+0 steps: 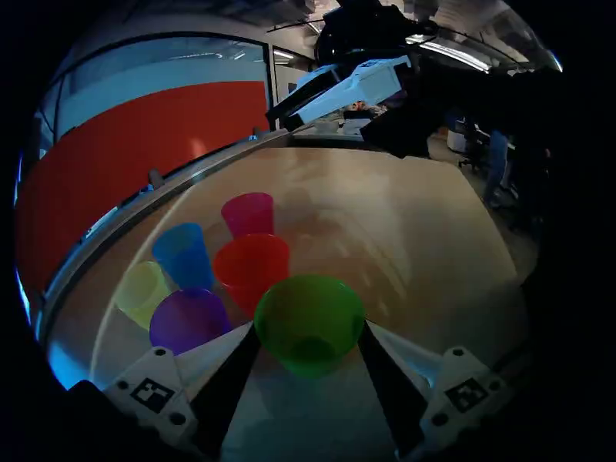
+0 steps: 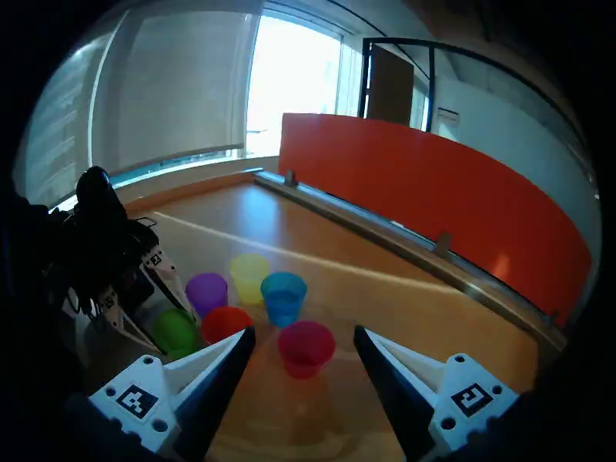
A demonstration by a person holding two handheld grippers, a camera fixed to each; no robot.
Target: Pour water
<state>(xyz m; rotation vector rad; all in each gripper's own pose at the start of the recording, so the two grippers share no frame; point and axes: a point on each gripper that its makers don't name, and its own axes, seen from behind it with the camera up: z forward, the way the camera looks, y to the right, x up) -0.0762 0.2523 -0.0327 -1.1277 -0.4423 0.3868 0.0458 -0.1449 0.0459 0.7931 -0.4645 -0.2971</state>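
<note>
Across the pale wooden bench (image 1: 400, 223), much is cut off for you: its near edge drops out of sight under both cameras, and its far side ends at a long orange partition (image 2: 462, 192) with a metal rail along its foot. The bright window (image 2: 292, 77) beyond is washed out.

Your left gripper (image 1: 308, 329) is clenched on the green cup (image 1: 309, 304), with one dark fingertip pressed against each side of it just under the rim. In the right gripper view that gripper sits at the far left, and the hand holding it (image 2: 100, 223) is a dark shape that is hard to make out.

Your right gripper (image 2: 304, 329) is released, its fingers spread wide. The pink cup (image 2: 306, 350) stands on the bench ahead of the gap and touches neither finger. In the left gripper view this gripper appears as a white body high over the far end of the bench, and its rear is lost in shadow.

Six plastic cups stand upright in a tight cluster. The red cup (image 1: 251, 269) is just behind the green one, and the purple cup (image 1: 189, 317) is beside it. The blue cup (image 1: 183, 252) and yellow cup (image 1: 141, 291) are on the partition side. The pink cup is farthest from your left gripper.

The green cup hides the lower front of the red cup, and the purple cup covers part of the yellow. The inside of the green cup darkens toward the bottom, but you cannot tell whether it or any other cup holds water.
</note>
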